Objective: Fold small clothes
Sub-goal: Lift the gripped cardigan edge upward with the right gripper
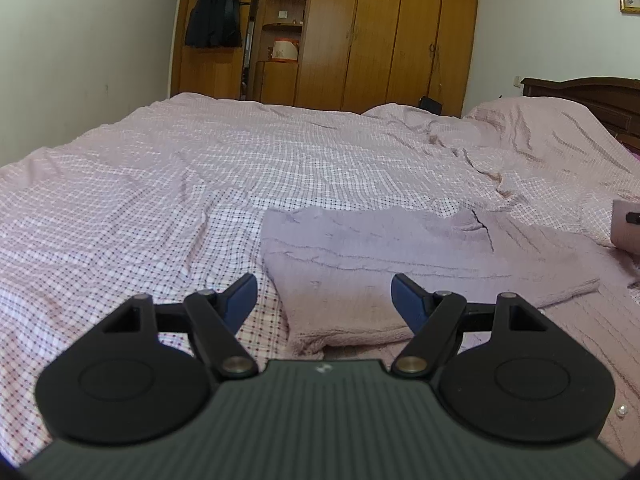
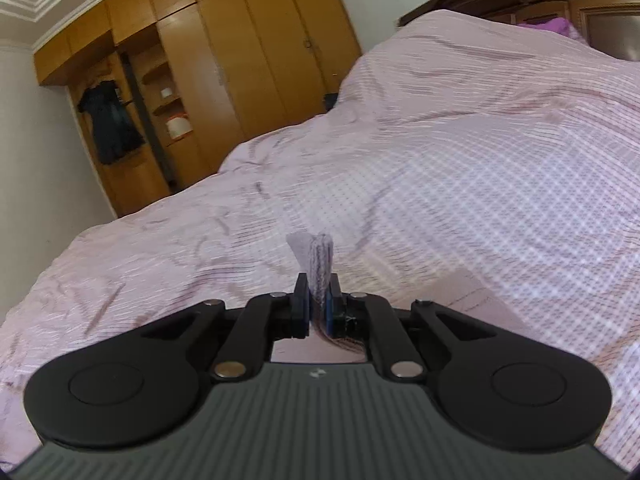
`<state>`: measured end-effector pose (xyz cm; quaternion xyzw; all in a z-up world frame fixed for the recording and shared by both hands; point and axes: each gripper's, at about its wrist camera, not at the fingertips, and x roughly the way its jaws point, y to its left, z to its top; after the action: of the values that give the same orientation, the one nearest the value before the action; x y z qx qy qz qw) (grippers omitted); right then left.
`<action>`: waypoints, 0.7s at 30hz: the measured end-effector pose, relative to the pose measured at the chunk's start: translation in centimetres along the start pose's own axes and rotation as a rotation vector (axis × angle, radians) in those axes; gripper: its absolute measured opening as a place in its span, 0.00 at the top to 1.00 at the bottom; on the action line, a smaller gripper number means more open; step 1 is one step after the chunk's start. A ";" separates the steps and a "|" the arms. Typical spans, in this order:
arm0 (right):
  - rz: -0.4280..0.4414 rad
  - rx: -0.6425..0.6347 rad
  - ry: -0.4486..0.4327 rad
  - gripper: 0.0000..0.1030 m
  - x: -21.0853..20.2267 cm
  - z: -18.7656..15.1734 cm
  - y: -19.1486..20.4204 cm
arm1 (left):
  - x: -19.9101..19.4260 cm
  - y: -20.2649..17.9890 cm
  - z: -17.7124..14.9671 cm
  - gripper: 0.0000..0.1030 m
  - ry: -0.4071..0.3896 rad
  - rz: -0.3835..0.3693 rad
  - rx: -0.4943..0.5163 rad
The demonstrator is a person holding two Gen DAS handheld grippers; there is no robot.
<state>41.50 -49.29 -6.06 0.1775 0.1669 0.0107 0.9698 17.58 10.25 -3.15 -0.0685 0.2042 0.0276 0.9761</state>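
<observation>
Left hand-held gripper (image 1: 324, 300) wide, empty, above mauve knit garment (image 1: 400, 256) on bed (image 1: 160, 168); right hand-held gripper (image 2: 318, 300) pinching garment edge.

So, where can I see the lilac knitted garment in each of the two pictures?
Left wrist view: the lilac knitted garment lies spread on the checked bedcover, low and right of centre, just beyond the open left gripper.
Right wrist view: only a bunched edge of it shows, at centre, pinched in the shut right gripper.
Shared landmark: the wooden wardrobe behind the bed.
</observation>
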 end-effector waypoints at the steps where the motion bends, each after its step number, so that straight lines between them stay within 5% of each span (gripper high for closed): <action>1: 0.010 -0.010 -0.002 0.93 -0.2 0.0 0.7 | 0.0 -0.1 0.0 0.27 -0.001 -0.002 0.002; 11: 0.145 -0.064 -0.017 0.93 -1.7 -0.4 7.9 | -0.3 -0.3 0.3 0.27 -0.014 -0.021 -0.008; 21: 0.279 0.074 -0.002 0.93 -1.4 -4.6 16.5 | -0.6 -1.2 0.8 0.27 -0.012 -0.061 -0.006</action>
<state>39.32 -32.34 -3.92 0.2347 0.1398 0.1388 0.9519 17.46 9.20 -2.03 -0.0772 0.1962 -0.0012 0.9775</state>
